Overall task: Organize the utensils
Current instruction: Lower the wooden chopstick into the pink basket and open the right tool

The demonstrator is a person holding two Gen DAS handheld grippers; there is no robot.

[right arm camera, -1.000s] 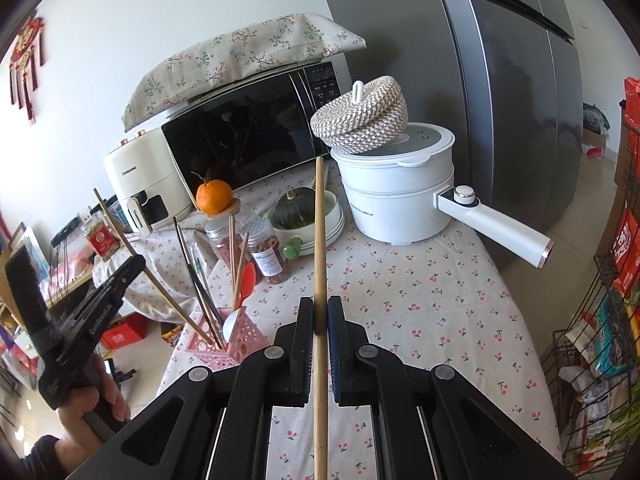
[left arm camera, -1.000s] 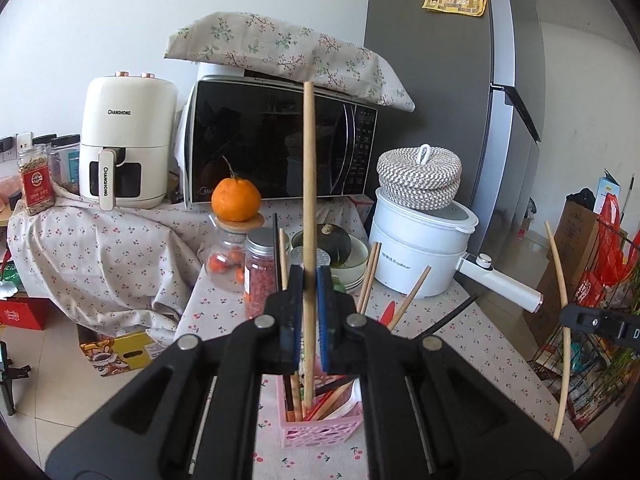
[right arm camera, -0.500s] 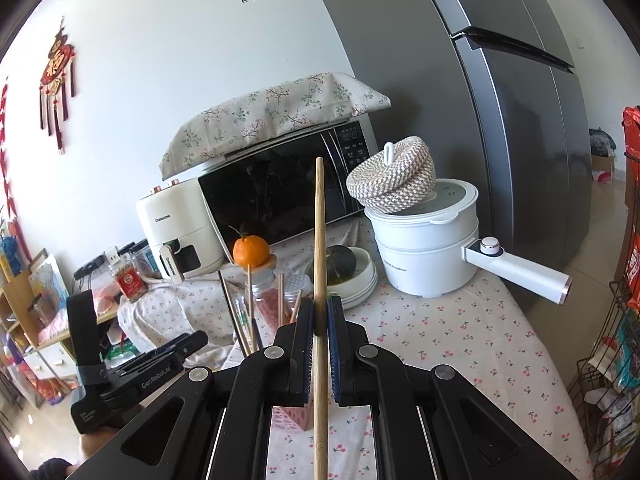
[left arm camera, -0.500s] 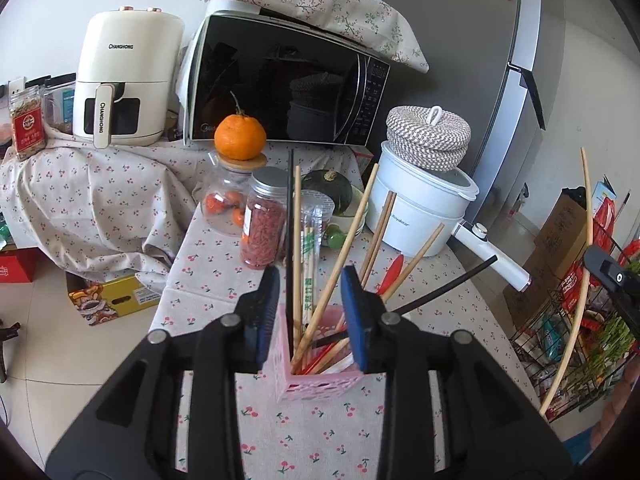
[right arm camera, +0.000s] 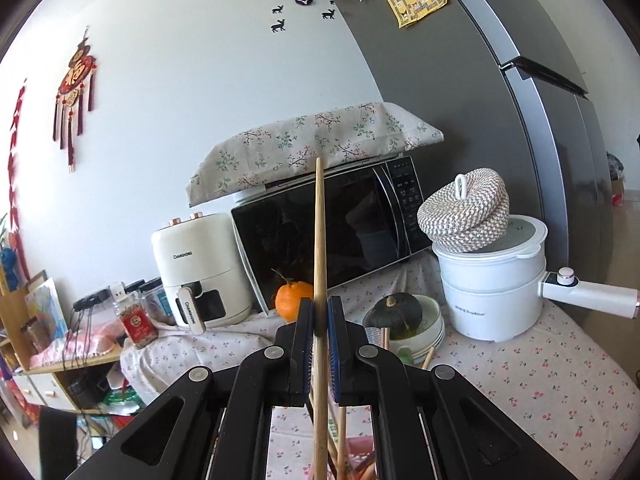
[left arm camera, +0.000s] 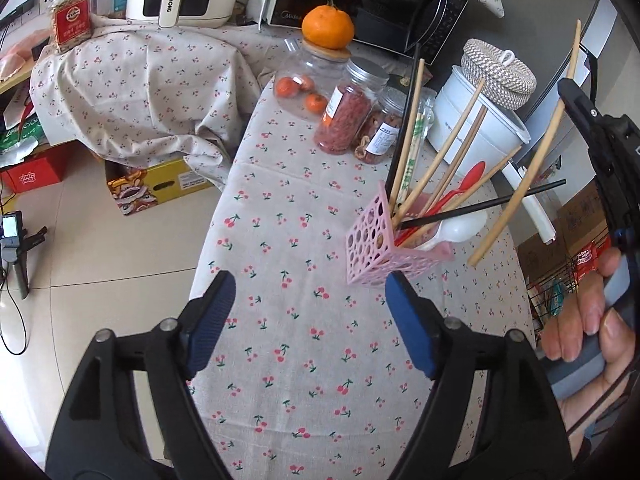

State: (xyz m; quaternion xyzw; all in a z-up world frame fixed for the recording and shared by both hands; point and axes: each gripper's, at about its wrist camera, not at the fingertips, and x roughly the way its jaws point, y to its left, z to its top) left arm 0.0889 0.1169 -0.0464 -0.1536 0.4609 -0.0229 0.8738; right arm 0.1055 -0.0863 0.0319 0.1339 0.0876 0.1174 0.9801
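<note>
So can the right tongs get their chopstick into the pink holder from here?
Probably yes: the right tongs grip the chopstick beside the pink holder, whose top is open though crowded.

Left tongs (left arm camera: 306,322): two matte black plastic arms, each with a triangular cut-out near its base; round silver screw heads at the pivots, two per arm; blue ribbed pads on the inner faces of the fingertips (left arm camera: 208,322).

Right tongs (right arm camera: 319,344): same build, black arms, silver screws, blue-edged pads (right arm camera: 334,344). In the left wrist view its body is black, with a grey handle and thin black cables behind it.

Hand (left arm camera: 588,332): bare; no sleeve in view.
</note>
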